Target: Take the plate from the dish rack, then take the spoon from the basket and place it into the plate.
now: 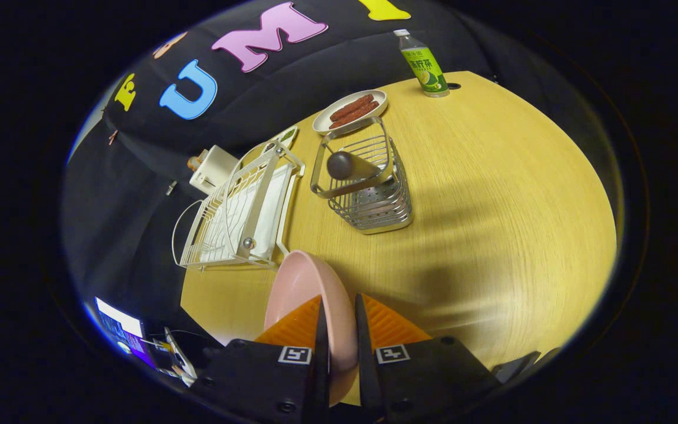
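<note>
One rack [239, 212], one basket [368, 182], two plates [309, 288], one bottle [425, 63].

The gripper view looks steeply down from above the wooden table [492, 194], facing the wire basket [368, 182] ahead, beyond the fingers [321, 330].

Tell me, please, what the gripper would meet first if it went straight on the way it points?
The gripper, shut on the pink plate, points toward the white dish rack; the plate's far edge would probably reach it first, though depth is unclear.
</note>
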### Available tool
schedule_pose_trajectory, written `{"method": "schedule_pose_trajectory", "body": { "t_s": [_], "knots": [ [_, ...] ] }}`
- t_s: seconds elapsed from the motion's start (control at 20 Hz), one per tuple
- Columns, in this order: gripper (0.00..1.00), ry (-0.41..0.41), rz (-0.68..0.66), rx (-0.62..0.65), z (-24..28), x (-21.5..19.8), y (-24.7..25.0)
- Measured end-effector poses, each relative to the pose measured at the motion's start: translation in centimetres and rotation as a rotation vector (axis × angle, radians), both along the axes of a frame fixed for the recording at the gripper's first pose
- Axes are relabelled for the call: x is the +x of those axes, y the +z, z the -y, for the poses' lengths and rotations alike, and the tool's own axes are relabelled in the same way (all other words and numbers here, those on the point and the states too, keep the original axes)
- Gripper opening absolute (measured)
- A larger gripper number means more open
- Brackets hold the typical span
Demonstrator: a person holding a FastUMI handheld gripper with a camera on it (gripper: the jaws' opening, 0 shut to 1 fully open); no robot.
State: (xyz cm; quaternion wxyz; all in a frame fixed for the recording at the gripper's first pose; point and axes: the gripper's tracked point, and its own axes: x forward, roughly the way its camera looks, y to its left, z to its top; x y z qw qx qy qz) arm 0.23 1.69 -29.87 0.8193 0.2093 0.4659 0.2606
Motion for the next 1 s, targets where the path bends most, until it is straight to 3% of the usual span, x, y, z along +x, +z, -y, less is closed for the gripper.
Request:
{"method": "schedule_pose_trajectory", "body": {
  "t_s": [0.25, 0.45, 0.55, 0.65, 1.0],
  "knots": [
    [0.28, -0.023, 0.042, -0.068, 2.1, 1.2, -1.2],
    [0.54, 0.017, 0.128, -0.086, 2.9, 1.7, 0.3],
    [0.73, 0.053, 0.214, -0.114, 3.4, 1.8, 1.7],
    [0.99, 0.084, 0.322, -0.142, 3.8, 2.2, 3.3],
    [0.99, 0.153, 0.681, -0.204, 3.2, 3.3, 8.5]
  ]
}}
